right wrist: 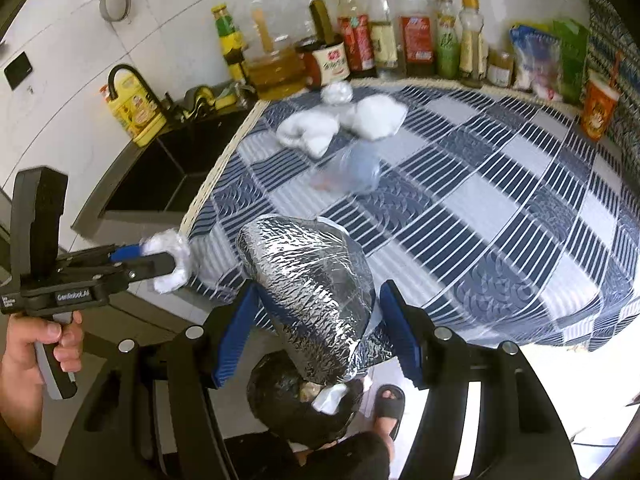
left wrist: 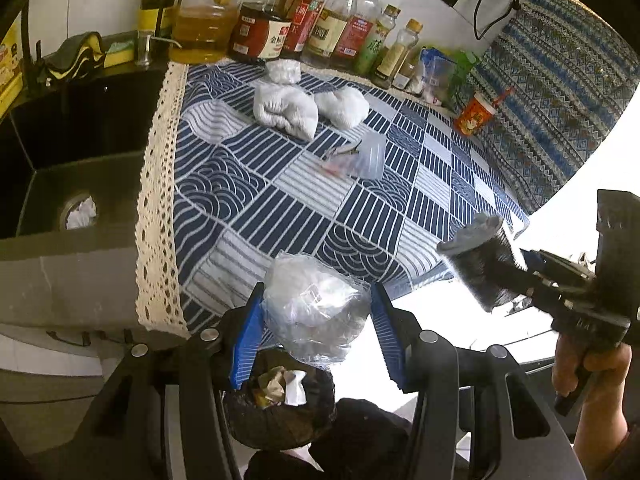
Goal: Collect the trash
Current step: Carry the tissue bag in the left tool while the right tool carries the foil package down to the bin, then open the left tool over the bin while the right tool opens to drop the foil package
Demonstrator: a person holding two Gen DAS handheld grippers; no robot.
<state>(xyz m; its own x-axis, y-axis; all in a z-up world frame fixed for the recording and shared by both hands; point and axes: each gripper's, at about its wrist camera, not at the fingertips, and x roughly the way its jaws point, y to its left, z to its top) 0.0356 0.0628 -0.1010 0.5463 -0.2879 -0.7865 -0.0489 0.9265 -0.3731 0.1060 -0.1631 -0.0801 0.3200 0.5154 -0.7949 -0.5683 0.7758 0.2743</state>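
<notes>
Both tongs carried trash over the bin.
Left tongs clamped crumpled plastic, right tongs a foil bag, presumably for dropping.

The left claw body reads "GenRobot.AI" — bottle labels along the wall stay too blurred.

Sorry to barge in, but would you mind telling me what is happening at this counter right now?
A person is clearing trash with two handheld grippers. The left gripper holds a crumpled clear plastic bag, and the right gripper holds a silver foil bag, both above the black-lined trash bin on the floor. White crumpled tissues and a clear plastic cup remain on the blue patterned tablecloth.
</notes>
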